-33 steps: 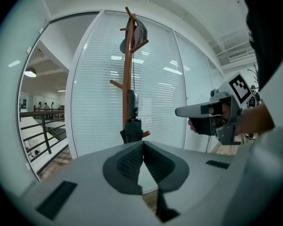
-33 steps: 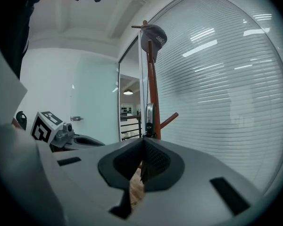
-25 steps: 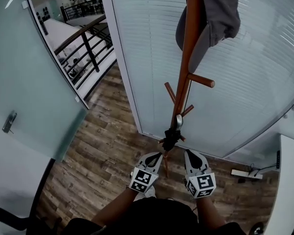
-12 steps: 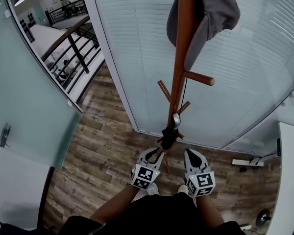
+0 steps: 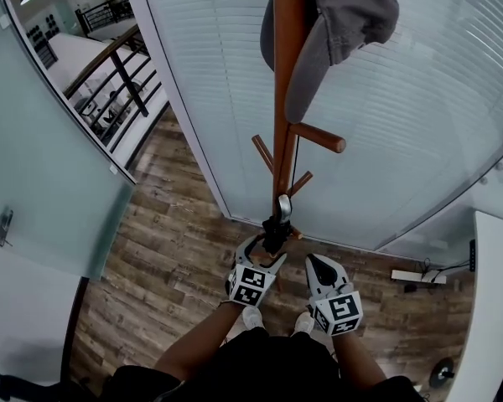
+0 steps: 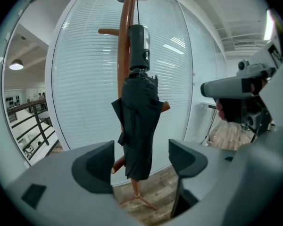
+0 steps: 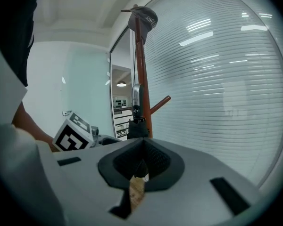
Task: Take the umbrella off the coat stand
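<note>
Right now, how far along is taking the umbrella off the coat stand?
Done: nothing; the umbrella hangs on the coat stand. In hand: the jaws of the left gripper have just been opening, the umbrella in line with their gap, unpinched. Left: grip, unhook, remove. The right gripper is shut, empty.

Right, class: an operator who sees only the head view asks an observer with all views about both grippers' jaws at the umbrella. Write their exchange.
Operator: Has the left gripper gripped the umbrella?
Observer: No. The left gripper has just opened its jaws; the umbrella hangs in line with the gap, untouched.
Operator: And the right gripper?
Observer: The right gripper is shut, nothing between its jaws.
</note>
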`<action>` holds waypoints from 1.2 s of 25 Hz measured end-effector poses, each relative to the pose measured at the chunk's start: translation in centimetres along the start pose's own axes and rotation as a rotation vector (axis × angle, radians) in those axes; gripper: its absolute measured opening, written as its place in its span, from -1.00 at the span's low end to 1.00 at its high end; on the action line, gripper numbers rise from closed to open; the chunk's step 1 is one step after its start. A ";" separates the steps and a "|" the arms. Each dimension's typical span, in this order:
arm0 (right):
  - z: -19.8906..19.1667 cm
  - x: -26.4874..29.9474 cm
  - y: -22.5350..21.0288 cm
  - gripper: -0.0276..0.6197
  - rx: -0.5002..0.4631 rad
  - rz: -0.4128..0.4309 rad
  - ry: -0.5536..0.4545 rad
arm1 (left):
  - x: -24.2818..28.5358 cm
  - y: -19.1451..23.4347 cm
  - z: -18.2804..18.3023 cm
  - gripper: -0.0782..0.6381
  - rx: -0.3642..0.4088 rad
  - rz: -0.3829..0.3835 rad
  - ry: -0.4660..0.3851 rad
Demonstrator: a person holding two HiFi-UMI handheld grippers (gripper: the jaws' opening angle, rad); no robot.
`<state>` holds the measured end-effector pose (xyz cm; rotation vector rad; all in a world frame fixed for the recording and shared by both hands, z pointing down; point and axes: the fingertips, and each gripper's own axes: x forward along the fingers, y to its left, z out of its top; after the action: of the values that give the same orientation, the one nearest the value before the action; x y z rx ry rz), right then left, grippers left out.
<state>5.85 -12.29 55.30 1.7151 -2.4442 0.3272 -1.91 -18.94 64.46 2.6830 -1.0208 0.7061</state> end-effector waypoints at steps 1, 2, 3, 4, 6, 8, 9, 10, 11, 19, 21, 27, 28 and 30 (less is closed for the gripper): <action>0.0 -0.1 0.1 -0.90 -0.004 0.013 0.004 | 0.4 0.1 0.1 0.22 -0.002 0.010 0.001; -0.1 -0.3 0.1 -0.90 -0.009 0.023 0.007 | 0.7 0.2 0.3 0.22 -0.004 0.018 0.001; -0.1 -0.4 0.1 -0.90 -0.010 0.030 0.009 | 1.1 0.2 0.3 0.22 -0.005 0.025 0.004; -0.1 -0.5 0.0 -0.90 -0.007 0.034 0.011 | 1.4 0.3 0.4 0.22 -0.005 0.031 0.009; -0.3 -0.6 -0.4 -0.90 0.004 0.042 0.015 | 1.9 0.4 0.3 0.22 0.002 0.045 0.022; -0.5 -0.8 -0.6 -0.90 0.005 0.051 0.022 | 2.4 0.5 0.2 0.22 0.007 0.052 0.031; -0.6 -0.9 -0.8 -0.90 0.002 0.055 0.027 | 2.7 0.5 0.2 0.22 0.007 0.054 0.035; -0.8 -1.0 -1.0 -0.90 0.001 0.057 0.031 | 3.0 0.5 0.2 0.22 0.005 0.057 0.037; -1.0 -1.0 -1.3 -0.90 0.003 0.058 0.035 | 3.2 0.6 0.1 0.22 -0.001 0.062 0.036; -2.5 -0.8 -2.1 -0.90 0.050 0.075 0.057 | 3.7 1.1 0.3 -0.02 -0.033 0.108 -0.004; -2.4 -0.6 -2.3 -0.90 0.052 0.078 0.051 | 3.6 0.8 0.5 -0.03 -0.037 0.088 -0.009; -2.0 -0.1 -3.0 -0.90 0.052 0.098 0.061 | 2.4 0.2 1.6 -0.06 -0.049 0.051 -0.054; -2.0 0.1 -2.9 -0.90 0.055 0.105 0.063 | 2.0 0.2 1.8 -0.06 -0.051 0.051 -0.059; -2.3 0.4 -2.8 -0.90 0.060 0.115 0.061 | 1.6 -0.1 2.3 -0.07 -0.052 0.049 -0.069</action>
<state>8.37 -12.99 57.84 1.5661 -2.5183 0.4637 0.01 -20.55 63.21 2.6627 -1.1096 0.5913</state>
